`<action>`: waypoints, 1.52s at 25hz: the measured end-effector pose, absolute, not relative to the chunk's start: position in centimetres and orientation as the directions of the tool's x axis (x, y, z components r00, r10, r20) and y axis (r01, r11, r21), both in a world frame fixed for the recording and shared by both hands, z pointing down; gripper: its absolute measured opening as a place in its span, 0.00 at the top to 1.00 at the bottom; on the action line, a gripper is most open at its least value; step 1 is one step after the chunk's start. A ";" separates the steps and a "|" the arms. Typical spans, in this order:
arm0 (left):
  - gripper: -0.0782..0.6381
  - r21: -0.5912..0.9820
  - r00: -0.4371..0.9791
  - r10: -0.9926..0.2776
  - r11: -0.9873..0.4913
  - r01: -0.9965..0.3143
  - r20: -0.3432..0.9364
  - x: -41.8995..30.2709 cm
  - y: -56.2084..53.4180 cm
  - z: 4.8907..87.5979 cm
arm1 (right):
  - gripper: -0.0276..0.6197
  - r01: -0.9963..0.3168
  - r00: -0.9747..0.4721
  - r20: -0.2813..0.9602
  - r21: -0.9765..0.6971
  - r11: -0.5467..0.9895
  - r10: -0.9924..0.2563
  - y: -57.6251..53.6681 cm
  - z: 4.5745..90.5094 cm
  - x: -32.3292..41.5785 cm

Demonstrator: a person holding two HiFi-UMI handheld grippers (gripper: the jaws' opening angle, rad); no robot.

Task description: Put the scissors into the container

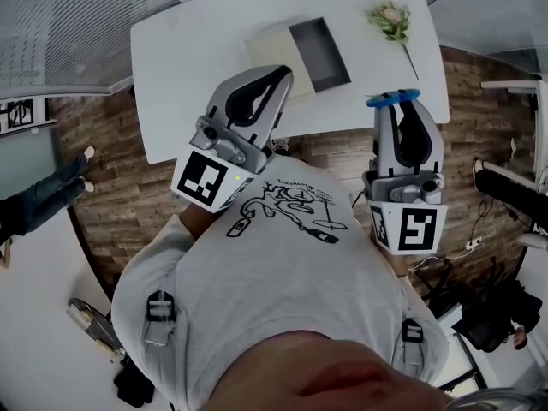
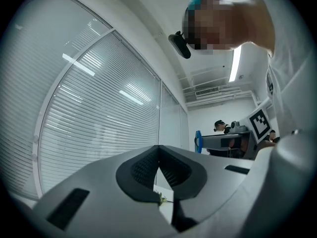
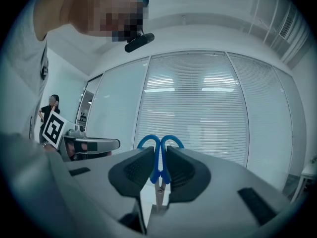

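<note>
The scissors have blue handles, and my right gripper is shut on them, held up in front of the person's chest. In the right gripper view the blue loops stick out past the pads and the metal blades point back between them. My left gripper is shut with nothing in it; its pads touch in the left gripper view. The container, a grey open box, lies on the white table beyond both grippers, next to a beige flat panel.
A flower sprig lies on the table's right end. The floor is wood-patterned. Glass walls with blinds surround the room. Other people stand at the left edge and at the right.
</note>
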State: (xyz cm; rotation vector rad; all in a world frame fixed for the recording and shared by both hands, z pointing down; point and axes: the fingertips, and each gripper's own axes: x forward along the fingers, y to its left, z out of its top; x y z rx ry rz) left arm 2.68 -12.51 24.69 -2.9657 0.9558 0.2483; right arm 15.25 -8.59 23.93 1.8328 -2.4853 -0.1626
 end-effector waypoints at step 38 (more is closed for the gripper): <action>0.86 0.010 0.795 -0.594 -0.802 -0.598 -0.122 1.3 -17.7 25.2 | 0.82 -0.930 -0.339 0.097 0.117 0.349 -0.936 -15.7 27.3 13.8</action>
